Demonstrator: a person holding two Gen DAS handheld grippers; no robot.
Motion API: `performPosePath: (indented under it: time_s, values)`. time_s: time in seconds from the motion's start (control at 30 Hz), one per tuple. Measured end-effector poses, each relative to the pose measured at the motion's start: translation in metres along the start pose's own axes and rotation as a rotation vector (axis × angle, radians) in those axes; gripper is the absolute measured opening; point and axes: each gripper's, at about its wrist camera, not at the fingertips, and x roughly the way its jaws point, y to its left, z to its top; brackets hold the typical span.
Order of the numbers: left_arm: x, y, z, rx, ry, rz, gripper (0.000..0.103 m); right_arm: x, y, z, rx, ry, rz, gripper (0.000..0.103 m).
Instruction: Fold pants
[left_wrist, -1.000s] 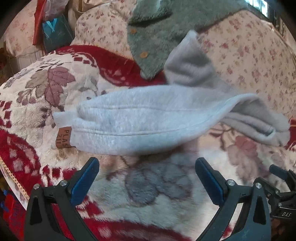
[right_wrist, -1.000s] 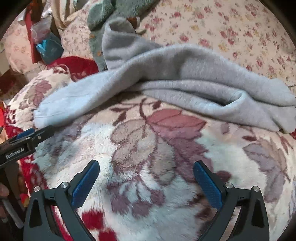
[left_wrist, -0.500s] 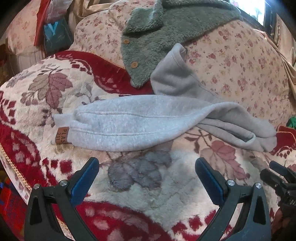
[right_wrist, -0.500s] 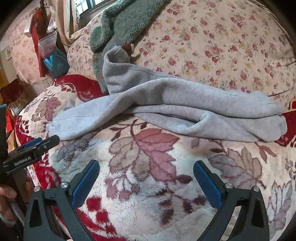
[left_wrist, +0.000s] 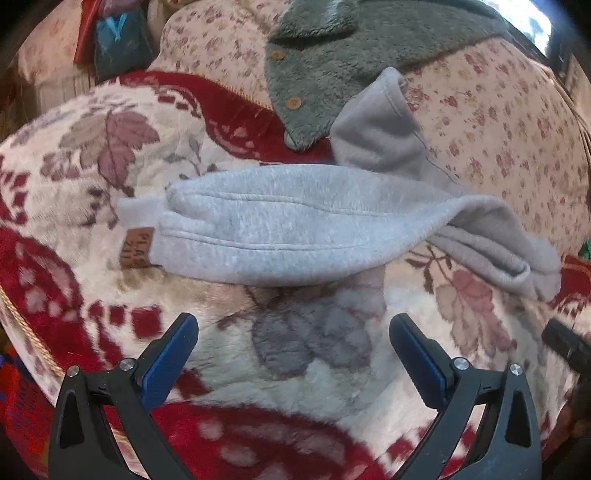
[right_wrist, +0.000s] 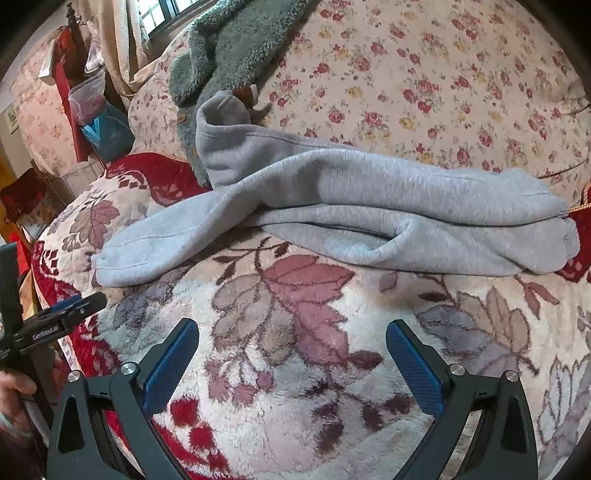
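The grey pants (left_wrist: 295, 229) are laid crumpled across the leaf-patterned blanket (right_wrist: 295, 332), at twelve o'clock from the left tongs (left_wrist: 293, 347) and right tongs (right_wrist: 291, 347), both held spread and empty.

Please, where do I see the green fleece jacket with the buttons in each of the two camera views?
Left wrist: green fleece jacket lies top centre on the flowered cushion, its lower tip beside the raised end of the grey pants.
Right wrist: the jacket is top left, behind that raised end.
Shared landmark: the grey pants across the middle.
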Motion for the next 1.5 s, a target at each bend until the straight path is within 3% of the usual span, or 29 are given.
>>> performPosePath:
  time_s: [0.3, 0.47, 0.63, 0.8, 1.0, 1.23, 1.27, 1.3, 1.33, 1.4, 1.47, 1.5]
  values:
    - [0.026, 0.002, 0.009, -0.15, 0.019, -0.02, 0.103, -0.002, -0.023, 0.009, 0.014, -0.017, -0.026, 0.103]
    - [0.037, 0.003, 0.009, -0.17, 0.03, -0.007, 0.103, -0.008, -0.054, 0.029, 0.001, -0.05, -0.105, 0.103]
    - [0.045, 0.005, 0.012, -0.186, 0.037, -0.007, 0.103, -0.013, -0.091, 0.061, 0.05, -0.076, -0.112, 0.103]
    - [0.052, 0.007, 0.016, -0.195, 0.033, 0.001, 0.103, 0.0, -0.103, 0.096, -0.095, -0.049, -0.101, 0.103]
    - [0.06, 0.003, 0.022, -0.193, 0.032, 0.011, 0.103, 0.031, -0.089, 0.108, -0.297, -0.018, -0.101, 0.103]
    - [0.071, 0.0, 0.029, -0.179, 0.045, 0.021, 0.103, 0.069, -0.095, 0.119, -0.369, -0.014, -0.127, 0.101]
    - [0.073, 0.0, 0.03, -0.174, 0.046, 0.02, 0.103, 0.075, -0.096, 0.121, -0.376, 0.0, -0.124, 0.092]
    - [0.074, 0.0, 0.031, -0.173, 0.048, 0.016, 0.103, 0.08, -0.098, 0.122, -0.384, 0.016, -0.124, 0.072]
    - [0.076, 0.002, 0.033, -0.175, 0.048, 0.009, 0.102, 0.083, -0.1, 0.123, -0.386, 0.031, -0.124, 0.06]
    - [0.078, 0.005, 0.036, -0.184, 0.046, 0.007, 0.091, 0.091, -0.104, 0.125, -0.367, 0.06, -0.114, 0.04]
    - [0.078, 0.009, 0.04, -0.181, 0.043, 0.019, 0.06, 0.092, -0.102, 0.125, -0.364, 0.054, -0.117, 0.026]
    - [0.078, 0.011, 0.041, -0.182, 0.043, 0.018, 0.051, 0.088, -0.101, 0.125, -0.357, 0.039, -0.121, 0.022]
